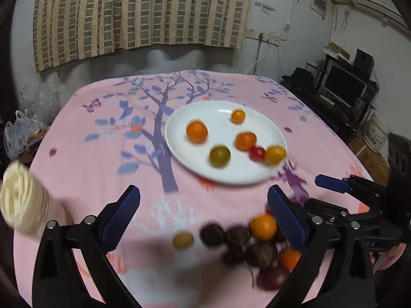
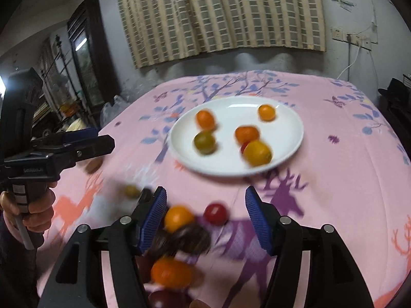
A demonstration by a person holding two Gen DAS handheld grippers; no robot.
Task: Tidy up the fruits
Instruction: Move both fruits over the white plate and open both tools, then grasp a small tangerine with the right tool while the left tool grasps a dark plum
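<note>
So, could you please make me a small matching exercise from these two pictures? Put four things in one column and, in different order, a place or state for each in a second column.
Column 1:
1. greenish tomato
2. red cherry tomato
3. white plate
4. left tongs

Column 2:
A. open, holding nothing
B. on the pink tablecloth, near the dark fruits
C. holds six small fruits
D. lies on the plate

Pairs: 1-D, 2-B, 3-C, 4-A
</note>
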